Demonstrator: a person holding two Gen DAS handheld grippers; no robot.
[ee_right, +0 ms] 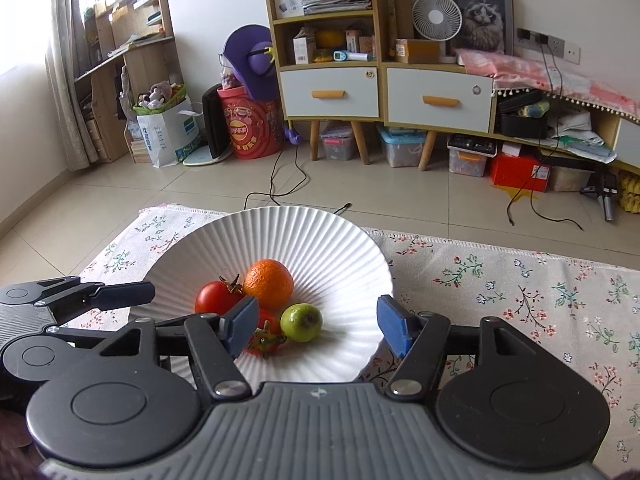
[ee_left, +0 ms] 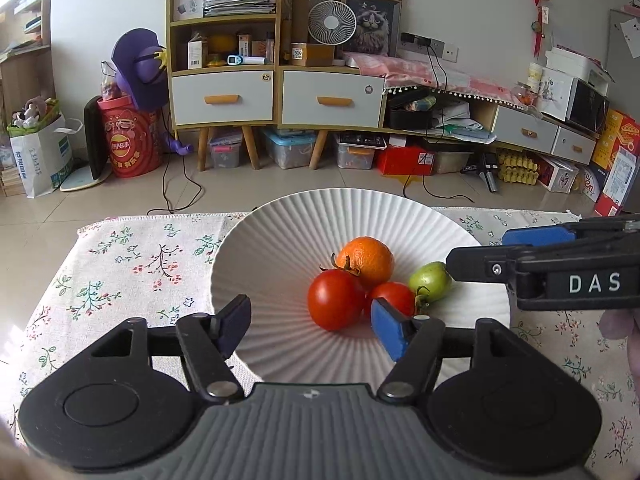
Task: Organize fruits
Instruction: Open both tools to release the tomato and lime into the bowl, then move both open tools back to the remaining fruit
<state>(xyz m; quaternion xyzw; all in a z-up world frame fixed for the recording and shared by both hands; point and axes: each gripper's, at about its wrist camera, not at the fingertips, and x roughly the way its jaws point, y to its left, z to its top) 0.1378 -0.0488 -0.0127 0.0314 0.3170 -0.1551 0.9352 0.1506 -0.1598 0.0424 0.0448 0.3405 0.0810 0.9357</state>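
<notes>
A white ribbed plate (ee_left: 280,224) (ee_right: 320,236) on the floral cloth holds an orange (ee_left: 366,260) (ee_right: 269,283), a large red tomato (ee_left: 335,299) (ee_right: 216,297), a smaller red tomato (ee_left: 394,296) (ee_right: 269,334) and a green fruit (ee_left: 430,281) (ee_right: 301,322). My left gripper (ee_left: 310,330) is open and empty over the plate's near rim, just short of the tomatoes. My right gripper (ee_right: 318,326) is open and empty, with the green fruit between its fingers. It reaches in from the right in the left wrist view (ee_left: 472,254).
The floral tablecloth (ee_left: 132,264) (ee_right: 520,292) covers the low table, whose far edge lies just beyond the plate. Tiled floor with cables, storage boxes and a wooden cabinet (ee_left: 276,96) lie beyond.
</notes>
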